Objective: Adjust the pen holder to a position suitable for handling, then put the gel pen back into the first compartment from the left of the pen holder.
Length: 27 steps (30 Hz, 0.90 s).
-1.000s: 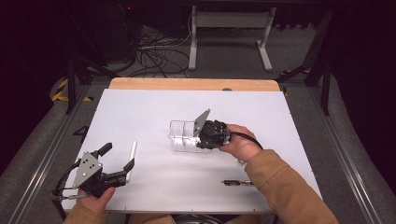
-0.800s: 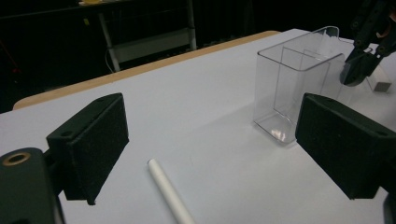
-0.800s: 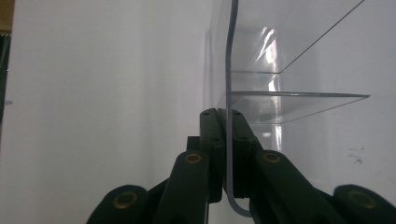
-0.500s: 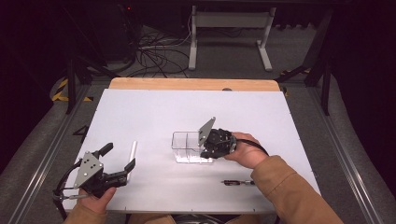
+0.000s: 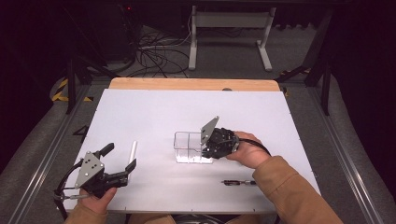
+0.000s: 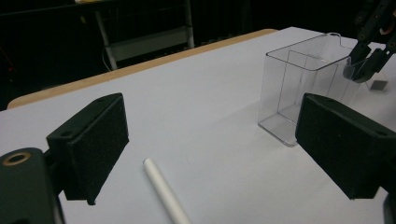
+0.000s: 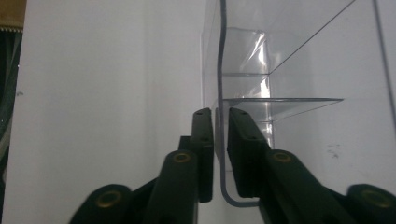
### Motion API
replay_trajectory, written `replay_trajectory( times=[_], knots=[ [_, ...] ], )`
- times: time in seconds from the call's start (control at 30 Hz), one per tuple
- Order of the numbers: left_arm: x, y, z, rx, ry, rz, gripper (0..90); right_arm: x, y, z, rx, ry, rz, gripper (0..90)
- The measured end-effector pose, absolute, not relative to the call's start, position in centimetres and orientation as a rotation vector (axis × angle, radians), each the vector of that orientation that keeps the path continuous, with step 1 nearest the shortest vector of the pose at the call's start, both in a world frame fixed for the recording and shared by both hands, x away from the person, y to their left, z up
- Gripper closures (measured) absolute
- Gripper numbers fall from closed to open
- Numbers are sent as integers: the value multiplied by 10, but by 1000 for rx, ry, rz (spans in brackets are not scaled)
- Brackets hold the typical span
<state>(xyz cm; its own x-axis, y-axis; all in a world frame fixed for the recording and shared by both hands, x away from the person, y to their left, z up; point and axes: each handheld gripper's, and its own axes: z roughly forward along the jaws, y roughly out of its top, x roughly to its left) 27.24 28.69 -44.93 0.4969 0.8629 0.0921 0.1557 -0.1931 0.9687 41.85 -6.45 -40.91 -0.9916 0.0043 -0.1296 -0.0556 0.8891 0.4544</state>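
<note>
A clear plastic box (image 5: 188, 147) with inner dividers stands upright on the white table (image 5: 154, 112), also seen as the clear box (image 6: 303, 88) and the box wall (image 7: 280, 70). My right gripper (image 5: 206, 150) straddles its right wall. Along the right gripper (image 7: 220, 122) the thin wall runs between the pads with a small gap on each side. Those jaws have just been opening. My left gripper (image 5: 121, 157) rests open at the near left; the left gripper (image 6: 215, 140) holds nothing. A white stick (image 5: 133, 150) lies by it, the stick (image 6: 163, 191) between the jaws on the table.
A dark pen (image 5: 239, 182) lies near the front edge by the right sleeve. A wooden strip (image 5: 191, 84) borders the table's far edge. A desk frame and cables (image 5: 154, 51) stand on the floor beyond.
The right hand and the clear box have shifted a little toward the near edge, and the box now stands flat on the table. The left gripper has not moved.
</note>
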Motion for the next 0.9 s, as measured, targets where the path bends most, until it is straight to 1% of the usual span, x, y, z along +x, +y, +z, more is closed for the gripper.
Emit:
replay_trajectory(
  times=[0.03,0.07,0.1,0.13,0.2,0.23,0.27,0.37,0.47,0.5,0.57,0.67,0.9],
  knots=[
    [272,287,-449,1661,882,818,103,418,-67,-407,-26,2913,744,702],
    [272,287,-449,1661,882,818,103,418,-67,-407,-26,2913,744,702],
    [272,287,-449,1661,880,818,103,417,-73,-400,33,2874,825,550],
    [272,287,-449,1661,880,817,103,415,-77,-396,69,2846,877,484],
    [273,287,-448,1658,878,814,103,412,-88,-387,119,2796,1000,387],
    [273,287,-448,1658,878,814,103,412,-88,-387,119,2796,1000,387],
    [274,285,-447,1657,876,809,103,408,-99,-380,175,2735,1117,264],
    [275,283,-446,1664,865,803,103,402,-114,-374,234,2651,1220,163],
    [276,281,-444,1670,854,797,103,398,-127,-373,292,2585,1266,107],
    [276,281,-444,1670,854,797,102,398,-127,-373,292,2585,1266,107],
    [277,278,-442,1679,839,790,102,395,-140,-375,354,2516,1321,61],
    [278,277,-441,1684,833,783,101,391,-153,-376,411,2440,1383,37],
    [278,272,-436,1695,800,768,103,382,-176,-376,480,2317,1466,21]
  ],
)
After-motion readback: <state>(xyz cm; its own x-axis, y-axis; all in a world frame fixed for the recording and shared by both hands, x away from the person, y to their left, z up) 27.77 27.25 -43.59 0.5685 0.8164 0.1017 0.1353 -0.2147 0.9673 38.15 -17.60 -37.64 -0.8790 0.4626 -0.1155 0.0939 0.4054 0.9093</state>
